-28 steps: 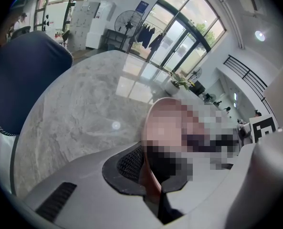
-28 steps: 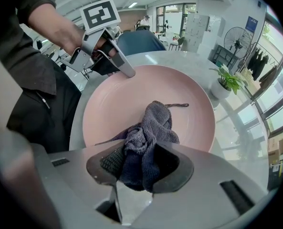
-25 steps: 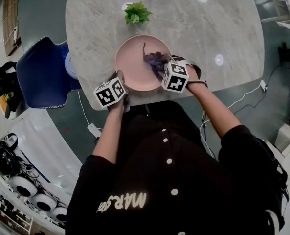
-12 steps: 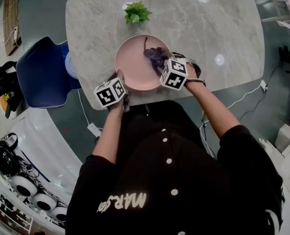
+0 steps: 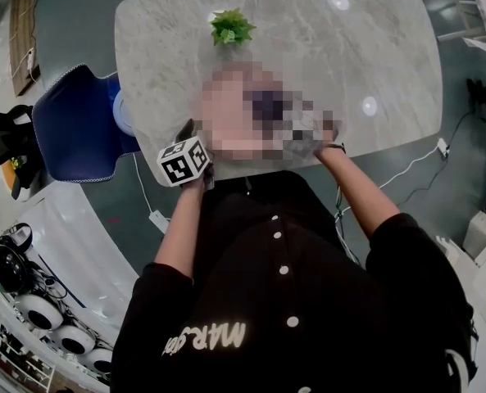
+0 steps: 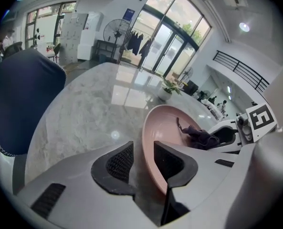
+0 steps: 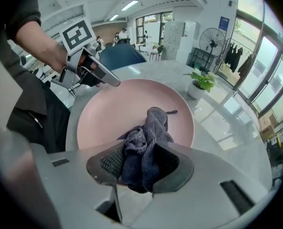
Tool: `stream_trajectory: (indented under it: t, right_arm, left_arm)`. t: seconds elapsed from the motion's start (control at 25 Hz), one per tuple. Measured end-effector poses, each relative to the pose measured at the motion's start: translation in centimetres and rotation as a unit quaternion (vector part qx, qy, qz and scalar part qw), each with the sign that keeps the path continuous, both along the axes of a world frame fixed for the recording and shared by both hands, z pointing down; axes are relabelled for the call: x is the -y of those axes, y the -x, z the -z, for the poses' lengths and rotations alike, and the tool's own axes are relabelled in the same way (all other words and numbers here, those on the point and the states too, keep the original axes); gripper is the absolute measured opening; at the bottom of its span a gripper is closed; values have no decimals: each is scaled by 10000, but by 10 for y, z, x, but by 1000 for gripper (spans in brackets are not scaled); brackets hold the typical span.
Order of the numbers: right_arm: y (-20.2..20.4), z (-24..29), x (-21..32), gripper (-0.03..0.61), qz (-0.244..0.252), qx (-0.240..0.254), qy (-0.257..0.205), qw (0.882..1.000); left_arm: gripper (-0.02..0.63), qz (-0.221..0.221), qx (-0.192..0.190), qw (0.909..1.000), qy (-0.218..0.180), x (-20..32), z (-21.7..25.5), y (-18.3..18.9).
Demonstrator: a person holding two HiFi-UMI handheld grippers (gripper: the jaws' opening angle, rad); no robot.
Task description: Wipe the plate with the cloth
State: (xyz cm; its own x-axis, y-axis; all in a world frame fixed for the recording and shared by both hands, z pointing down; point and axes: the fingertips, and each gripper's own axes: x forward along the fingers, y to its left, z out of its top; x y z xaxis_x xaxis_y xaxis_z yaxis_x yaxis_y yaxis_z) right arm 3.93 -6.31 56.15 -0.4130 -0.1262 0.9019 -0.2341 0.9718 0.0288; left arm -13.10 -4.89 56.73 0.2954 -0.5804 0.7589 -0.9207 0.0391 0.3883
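A pink plate (image 7: 127, 106) lies on the marble table (image 5: 374, 47) near its front edge. My right gripper (image 7: 140, 163) is shut on a bunched dark purple-grey cloth (image 7: 148, 130), which rests on the plate's near side. My left gripper (image 6: 142, 159) sits at the plate's (image 6: 165, 128) near-left rim. Its jaws have just been opening: the rim stands between the pads with a gap on the left side. In the head view a mosaic patch covers the plate and the right gripper; only the left gripper's marker cube (image 5: 183, 160) shows.
A small potted plant (image 5: 229, 24) stands on the table beyond the plate. A blue chair (image 5: 74, 125) is at the table's left side. Cables and round equipment lie on the floor at lower left.
The right gripper nudged the cloth slightly farther across the plate between the two earlier frames; a mosaic patch now hides that area. The left gripper stays at the plate's rim.
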Motion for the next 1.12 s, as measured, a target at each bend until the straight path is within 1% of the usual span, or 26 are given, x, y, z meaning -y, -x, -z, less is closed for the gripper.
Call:
stream_trajectory:
  t: [0.08, 0.16, 0.24, 0.32, 0.4, 0.52, 0.64, 0.76, 0.88, 0.96, 1.12]
  right_arm:
    - [-2, 14, 2, 143, -315, 335, -31, 9989]
    - [-5, 34, 6, 143, -764, 805, -2, 9938]
    - [-7, 60, 12, 143, -1207, 1382, -24, 9830]
    - [-12, 89, 20, 143, -1523, 1858, -179, 9705]
    - [-18, 115, 28, 143, -1737, 2187, -417, 9593]
    - [-28, 153, 39, 143, -2046, 2664, -734, 9390]
    - [-41, 191, 45, 143, -2339, 3085, -1048, 9161]
    - [-56, 231, 47, 143, -2663, 3537, -1388, 8859]
    - [-68, 267, 46, 143, -2926, 3835, -1811, 8570]
    - [-80, 290, 46, 143, -3006, 3960, -2131, 8411]
    - [-115, 332, 47, 143, -3177, 4099, -2689, 8116]
  left_arm:
    - [127, -46, 33, 9998, -211, 4, 12, 5]
    - [129, -81, 72, 9987, -489, 7, 29, 11]
    - [125, -109, 78, 9964, -836, 9, 51, 14]
    - [103, -200, 114, 9930, -1157, 10, 73, 16]
    - [80, -325, 229, 9893, -1403, 11, 92, 17]
    - [60, -445, 519, 9819, -1765, 11, 122, 21]
    - [39, -450, 918, 9674, -2316, 13, 161, 28]
    - [18, -386, 1307, 9493, -2834, 14, 205, 36]
    - [17, -355, 1615, 9327, -3206, 10, 244, 49]
    - [17, -331, 1758, 9219, -3435, 9, 271, 53]
    - [17, -233, 1807, 8975, -4016, 7, 336, 41]
